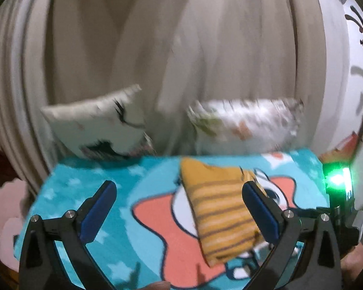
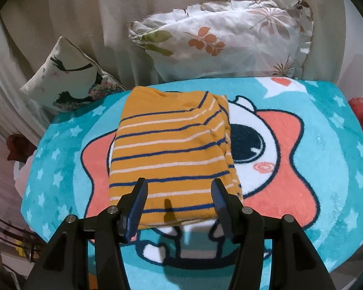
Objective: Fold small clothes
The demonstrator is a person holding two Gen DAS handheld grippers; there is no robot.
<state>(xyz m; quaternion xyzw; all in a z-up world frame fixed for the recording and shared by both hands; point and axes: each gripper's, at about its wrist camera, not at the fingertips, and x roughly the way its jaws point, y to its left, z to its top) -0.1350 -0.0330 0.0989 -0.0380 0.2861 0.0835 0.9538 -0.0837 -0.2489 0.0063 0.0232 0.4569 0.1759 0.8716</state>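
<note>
Nearest the lens in the right wrist view, the right gripper [image 2: 179, 193] tips steeply down over the near edge of the folded mustard-yellow garment with navy and white stripes [image 2: 171, 149]. Its jaws stand partly apart, the blue pads [image 2: 139, 203] hanging over the cloth without pinching it, and nothing is caught between them.

Over to the left wrist view: the left gripper [image 1: 179, 207] is angled down more gently, jaws flung wide, the pads clear of everything. The striped garment [image 1: 220, 210] shows just inside the right-hand finger, blurred here, and whether it brushes that finger cannot be told.

The garment itself sits folded into a neat rectangle, stripes running across, with layered edges stacked along its right side and a plain yellow band at the far end. It lies flat in the middle of the fluffy turquoise blanket printed with a coral star cartoon and white stars [image 2: 326, 169].

Beyond the blanket's far edge, a small cream cushion with a black eyelash print [image 2: 67, 77] leans on the left, a white frilled pillow with leaf prints [image 2: 230, 38] rests on the right, and pale beige curtains [image 2: 109, 7] hang behind.
</note>
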